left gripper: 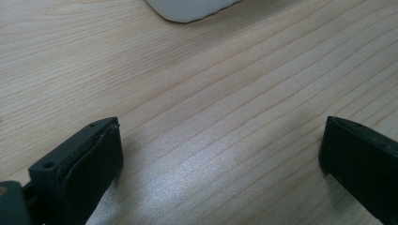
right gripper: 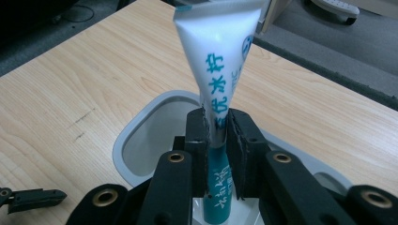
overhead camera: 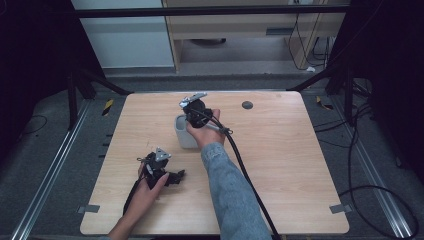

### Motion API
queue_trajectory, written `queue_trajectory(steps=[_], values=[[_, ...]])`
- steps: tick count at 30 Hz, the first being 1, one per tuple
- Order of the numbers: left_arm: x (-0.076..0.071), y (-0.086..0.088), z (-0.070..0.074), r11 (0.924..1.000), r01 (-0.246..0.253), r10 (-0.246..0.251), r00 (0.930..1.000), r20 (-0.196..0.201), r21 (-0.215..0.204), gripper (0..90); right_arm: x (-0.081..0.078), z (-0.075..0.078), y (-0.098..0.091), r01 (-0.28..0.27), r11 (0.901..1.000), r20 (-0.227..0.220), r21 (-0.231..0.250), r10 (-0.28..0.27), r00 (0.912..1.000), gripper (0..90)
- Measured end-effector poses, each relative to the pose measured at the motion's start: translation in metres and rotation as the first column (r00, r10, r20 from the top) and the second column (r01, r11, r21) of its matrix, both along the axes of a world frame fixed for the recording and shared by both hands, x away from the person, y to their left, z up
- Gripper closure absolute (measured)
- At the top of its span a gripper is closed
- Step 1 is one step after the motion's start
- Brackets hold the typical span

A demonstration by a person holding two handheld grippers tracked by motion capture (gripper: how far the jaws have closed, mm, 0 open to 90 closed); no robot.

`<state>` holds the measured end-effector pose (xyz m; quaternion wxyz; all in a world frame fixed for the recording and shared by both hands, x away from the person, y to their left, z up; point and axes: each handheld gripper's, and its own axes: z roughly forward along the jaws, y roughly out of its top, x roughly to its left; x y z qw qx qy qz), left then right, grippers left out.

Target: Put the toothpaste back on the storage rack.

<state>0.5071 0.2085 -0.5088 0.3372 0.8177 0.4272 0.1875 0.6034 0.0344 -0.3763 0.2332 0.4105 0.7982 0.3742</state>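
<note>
Right hand-held gripper [right gripper: 217, 140]: jaws pinched on a white and teal tube [right gripper: 218, 79], pads pressing its lower body from both sides. The tube stands upright between the jaws, flat crimped end on top, teal end below the pads and down inside the grey cup [right gripper: 141, 136]. Blue print runs along the tube's white part.

The cup sits directly under the right hand-held gripper, its rounded rim just ahead of and around the jaw tips. In the high view the right hand-held gripper [overhead camera: 195, 111] hovers over the cup [overhead camera: 183, 134], hand wrapped around its body, grey plate on top, black cable [overhead camera: 245, 172] trailing back along the denim sleeve [overhead camera: 230, 190] toward the near table edge.

Left hand-held gripper [overhead camera: 172, 176]: jaws spread wide, nothing between them, bare table [left gripper: 211, 117] in the gap. It lies low on the table in the person's left hand [overhead camera: 145, 192], well apart from the right one, on the near side. Ahead of its jaws, the cup's pale bottom edge [left gripper: 190, 10] shows at the top of the left gripper view.

A small dark round disc [overhead camera: 247, 105] lies on the table beyond and to the right of the right hand-held gripper, near the far edge.
</note>
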Motion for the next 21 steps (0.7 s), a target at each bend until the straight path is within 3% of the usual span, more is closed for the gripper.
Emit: queue_trajectory(steps=[21], values=[[0.0,0.0,0.0,1.0,0.001,-0.001,1.0,0.0,0.001,0.0,-0.016,0.018,-0.024,-0.001,0.9999,0.031,-0.016,0.002,0.9995,77.0]])
